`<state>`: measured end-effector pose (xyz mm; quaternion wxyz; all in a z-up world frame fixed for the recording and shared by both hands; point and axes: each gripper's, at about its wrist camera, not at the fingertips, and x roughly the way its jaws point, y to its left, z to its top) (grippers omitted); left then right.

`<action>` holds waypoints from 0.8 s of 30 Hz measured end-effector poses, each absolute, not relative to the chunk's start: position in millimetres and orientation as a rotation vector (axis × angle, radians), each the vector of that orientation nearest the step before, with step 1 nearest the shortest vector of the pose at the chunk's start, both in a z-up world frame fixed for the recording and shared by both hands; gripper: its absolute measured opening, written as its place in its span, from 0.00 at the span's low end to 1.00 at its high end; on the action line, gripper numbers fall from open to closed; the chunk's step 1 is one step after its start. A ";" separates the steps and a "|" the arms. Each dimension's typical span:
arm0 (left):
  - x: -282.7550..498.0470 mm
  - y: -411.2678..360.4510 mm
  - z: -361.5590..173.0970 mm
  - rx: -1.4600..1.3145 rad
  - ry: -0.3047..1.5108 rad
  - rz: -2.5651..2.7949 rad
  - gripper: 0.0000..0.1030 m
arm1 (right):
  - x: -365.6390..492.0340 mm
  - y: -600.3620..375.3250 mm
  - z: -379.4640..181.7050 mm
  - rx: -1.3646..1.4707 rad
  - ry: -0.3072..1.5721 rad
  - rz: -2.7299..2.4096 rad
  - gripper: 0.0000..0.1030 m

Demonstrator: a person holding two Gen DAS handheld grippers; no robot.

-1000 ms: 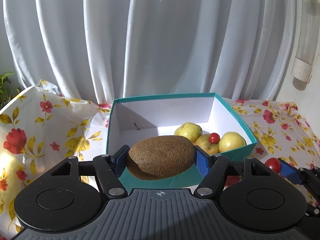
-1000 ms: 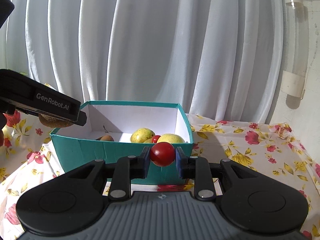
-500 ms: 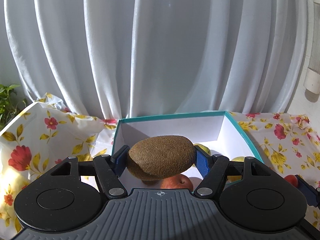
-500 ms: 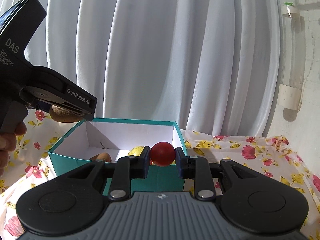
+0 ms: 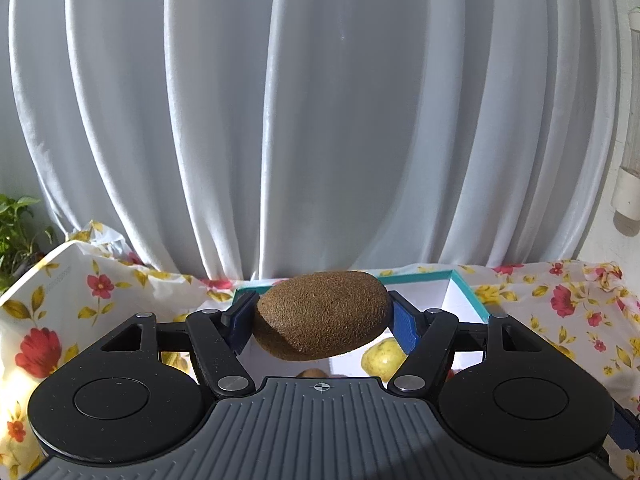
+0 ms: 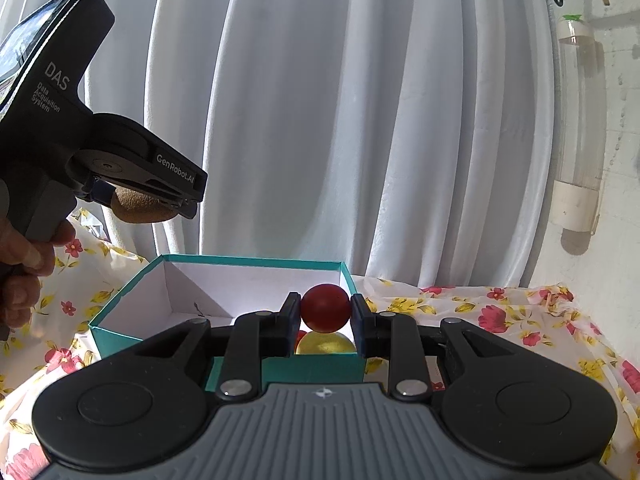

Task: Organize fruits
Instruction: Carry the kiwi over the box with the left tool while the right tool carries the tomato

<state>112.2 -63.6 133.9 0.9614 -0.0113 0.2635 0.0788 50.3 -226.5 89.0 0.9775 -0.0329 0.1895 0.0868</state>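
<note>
Left wrist view: the left gripper point(image 5: 322, 320) is clamped on a brown kiwi point(image 5: 322, 314), the blue pads point(image 5: 404, 322) pressing its two ends, the fruit lying lengthwise between them and held above the teal box point(image 5: 470, 290). Below the kiwi, inside the white-lined box, a yellow-green fruit point(image 5: 384, 356) rests on the floor, and a small part of a brownish fruit point(image 5: 313, 372) shows just above the gripper body; its kind cannot be told. Right wrist view: the right gripper point(image 6: 326, 312) is clamped on a small round red fruit point(image 6: 326, 306), held over the near right corner of the teal box point(image 6: 132, 292). Directly beneath it a yellow fruit point(image 6: 326, 344) lies in the box, with a sliver of another red fruit point(image 6: 300, 338) beside it. At upper left of this view the left gripper point(image 6: 152, 200) hangs above and to the left of the box, the kiwi point(image 6: 138, 210) visible under its body, a hand point(image 6: 24, 264) on the handle. Legible markings on that unit: "DAS", "Data Acquisition System" and "GenRobot.AI". The box stands on a floral tablecloth point(image 6: 520, 320) with red and yellow flowers. A white pleated curtain point(image 6: 340, 120) fills the background, a clear tube fixture point(image 6: 580, 120) is mounted on the wall at right, and green plant leaves point(image 5: 16, 220) show at the left edge of the left wrist view.
</note>
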 end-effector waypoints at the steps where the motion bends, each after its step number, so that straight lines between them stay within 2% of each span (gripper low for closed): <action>1: 113.6 -62.7 134.2 -0.025 0.530 0.161 0.71 | 50.8 -226.1 89.2 -0.067 0.381 0.175 0.25; 17: 145.3 -52.2 103.9 -0.015 0.498 0.200 0.71 | 61.7 -224.5 83.9 -0.063 0.378 0.173 0.25; 24: 168.4 -48.6 59.4 0.004 0.581 0.182 0.71 | 65.9 -224.6 81.9 -0.062 0.393 0.166 0.25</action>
